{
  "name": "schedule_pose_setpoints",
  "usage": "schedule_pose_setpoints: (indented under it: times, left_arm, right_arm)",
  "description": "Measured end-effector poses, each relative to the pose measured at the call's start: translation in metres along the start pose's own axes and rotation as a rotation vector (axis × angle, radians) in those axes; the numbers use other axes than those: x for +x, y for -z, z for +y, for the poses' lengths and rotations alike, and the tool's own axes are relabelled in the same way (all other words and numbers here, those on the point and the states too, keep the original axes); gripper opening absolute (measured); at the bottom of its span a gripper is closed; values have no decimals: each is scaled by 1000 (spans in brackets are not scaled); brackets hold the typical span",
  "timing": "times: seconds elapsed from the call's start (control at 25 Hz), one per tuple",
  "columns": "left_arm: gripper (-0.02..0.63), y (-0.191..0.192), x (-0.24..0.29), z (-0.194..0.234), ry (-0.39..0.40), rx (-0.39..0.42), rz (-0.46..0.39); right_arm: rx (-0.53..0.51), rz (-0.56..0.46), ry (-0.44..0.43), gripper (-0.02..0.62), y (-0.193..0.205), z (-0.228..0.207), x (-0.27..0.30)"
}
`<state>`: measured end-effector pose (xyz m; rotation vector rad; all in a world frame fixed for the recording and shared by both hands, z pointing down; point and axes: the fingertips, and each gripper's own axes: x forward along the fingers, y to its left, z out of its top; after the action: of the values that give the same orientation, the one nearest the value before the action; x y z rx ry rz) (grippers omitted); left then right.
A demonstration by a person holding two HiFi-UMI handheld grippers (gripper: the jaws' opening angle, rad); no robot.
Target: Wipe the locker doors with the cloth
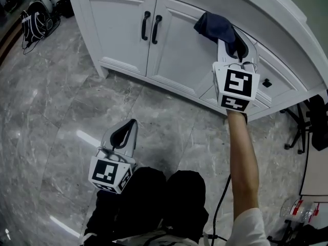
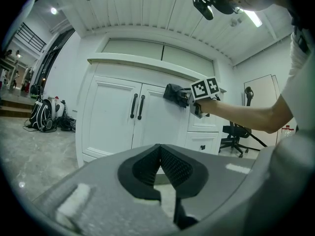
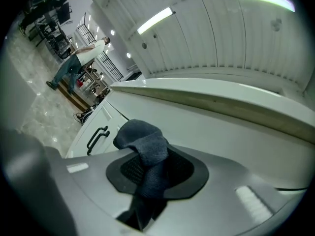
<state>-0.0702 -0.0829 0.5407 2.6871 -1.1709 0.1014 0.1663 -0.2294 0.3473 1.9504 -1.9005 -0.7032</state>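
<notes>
The right tongs (image 1: 234, 41) reach up into the upper right of the head view, held out on a bare arm (image 1: 241, 158), with their marker cube (image 1: 236, 88) facing the camera. Their jaws are closed on a dark blue cloth (image 1: 215, 25). In the right gripper view a twisted strip of it runs down between the two black pads, and the rest bunches in a soft lump past the tips. The cloth sits high on the white locker, at the upper right corner of the right-hand one of the two locker doors (image 1: 177, 50), just under the overhanging top. It appears to lie against the panel, though none of the views confirms contact. The paired doors meet at the centre, where two black handles (image 1: 151, 27) stand upright side by side, left of the cloth. Right of the doors, partly behind the right tongs, is a drawer (image 1: 277, 81) with a small dark knob. The left tongs (image 1: 128, 129) hang low in the lower left of the head view, over the grey marbled floor (image 1: 51, 111) and well away from the locker. The left gripper view shows their ribbed pads meeting at the tips with nothing between them. A black and white backpack (image 1: 36, 17) rests on the floor at the upper left, beyond the end of the locker. A black office chair (image 1: 312, 127) stands at the right edge.
</notes>
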Motion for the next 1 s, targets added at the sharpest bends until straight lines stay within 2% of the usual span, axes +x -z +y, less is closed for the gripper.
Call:
schedule_pose_setpoints:
  times: [0.16, 0.68, 1.0]
  left_arm:
    - [2, 3, -1, 5, -7, -6, 4]
    - [2, 12, -13, 31, -44, -21, 12]
    - [2, 16, -23, 49, -71, -29, 19]
  right_arm:
    - [-14, 12, -25, 84, 7, 21, 9]
    - [6, 121, -134, 85, 75, 104, 22]
    - [28, 226, -207, 85, 132, 165, 25]
